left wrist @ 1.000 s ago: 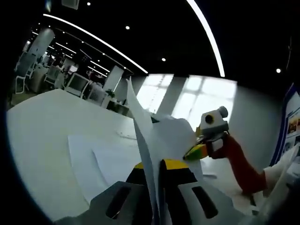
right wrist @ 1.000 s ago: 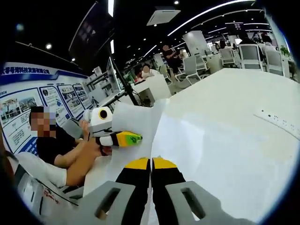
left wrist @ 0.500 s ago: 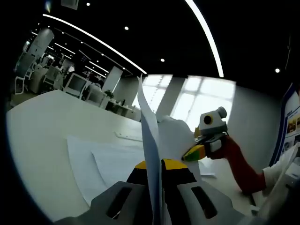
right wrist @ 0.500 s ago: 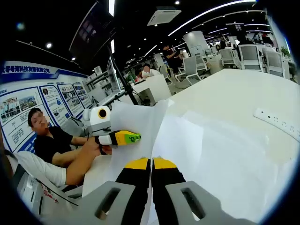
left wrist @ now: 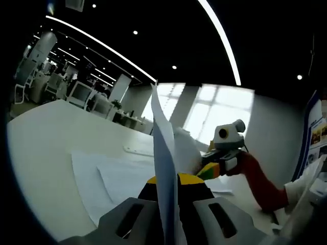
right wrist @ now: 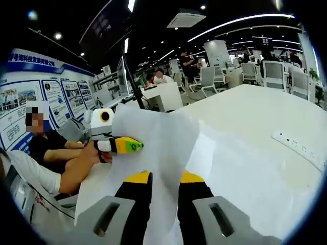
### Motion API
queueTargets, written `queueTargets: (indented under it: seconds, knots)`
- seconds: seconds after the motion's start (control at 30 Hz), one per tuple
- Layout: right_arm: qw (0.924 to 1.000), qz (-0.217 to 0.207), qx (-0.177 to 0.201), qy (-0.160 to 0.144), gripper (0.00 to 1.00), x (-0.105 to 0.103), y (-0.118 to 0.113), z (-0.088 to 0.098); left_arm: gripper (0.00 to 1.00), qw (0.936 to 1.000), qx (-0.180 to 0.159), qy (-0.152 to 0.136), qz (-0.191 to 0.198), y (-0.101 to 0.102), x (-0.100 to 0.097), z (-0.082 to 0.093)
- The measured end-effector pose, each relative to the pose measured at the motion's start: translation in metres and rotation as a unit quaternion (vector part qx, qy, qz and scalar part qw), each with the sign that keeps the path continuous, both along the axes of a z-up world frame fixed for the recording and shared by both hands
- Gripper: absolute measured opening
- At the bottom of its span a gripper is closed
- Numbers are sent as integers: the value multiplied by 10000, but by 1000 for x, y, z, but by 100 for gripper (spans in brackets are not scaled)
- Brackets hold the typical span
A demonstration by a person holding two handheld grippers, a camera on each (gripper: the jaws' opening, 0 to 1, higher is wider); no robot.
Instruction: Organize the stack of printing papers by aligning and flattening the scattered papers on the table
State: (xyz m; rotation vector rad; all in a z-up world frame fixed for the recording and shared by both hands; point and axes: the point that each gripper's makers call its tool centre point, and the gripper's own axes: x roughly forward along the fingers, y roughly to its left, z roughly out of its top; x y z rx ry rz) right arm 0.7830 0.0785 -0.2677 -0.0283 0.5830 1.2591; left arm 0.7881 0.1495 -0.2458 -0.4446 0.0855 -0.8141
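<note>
- The left gripper [left wrist: 171,186], black-and-yellow with grey jaw housings, had its jaws pressed on a thin white sheet of printing paper [left wrist: 162,148], which rose edge-on from between them. Holding it upright probably kept it off the table so it could be squared with the rest.
- The right gripper [right wrist: 163,181], of the same make, had its jaws slightly spread with a white sheet [right wrist: 153,138] standing between them. Whether they actually pinched it could not be told, since the paper hid the tips.
- In the left gripper view the right gripper [left wrist: 219,161] appeared to the right of the jaws, its tip at the lifted paper. In the right gripper view the left gripper [right wrist: 117,144] appeared left of the jaws, at the paper's far edge. Gripping from two sides likely let the person steer the sheet without it flopping.
- More loose white sheets [left wrist: 110,178] lay flat on the white table [left wrist: 46,132] to the left of the left jaws, overlapping unevenly, so aligning seemed unfinished.
- A white power strip [right wrist: 301,148] rested on the table, well to the right of the right jaws.
</note>
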Motion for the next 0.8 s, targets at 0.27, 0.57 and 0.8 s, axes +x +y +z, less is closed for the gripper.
queueTargets:
  seconds: [0.27,0.57,0.8]
  knots:
    - [10000,-23,27,-76,22,-1,1,1,6,10000,-10,-6,9,0,0,0]
    - [9998,-138,65,-117,28,3,-1,5,6,10000,-59,15,37,4,2,0]
    - [9990,-401,109,-153,37,8,-11,7,6,10000,-96,-9,6,5,4,3]
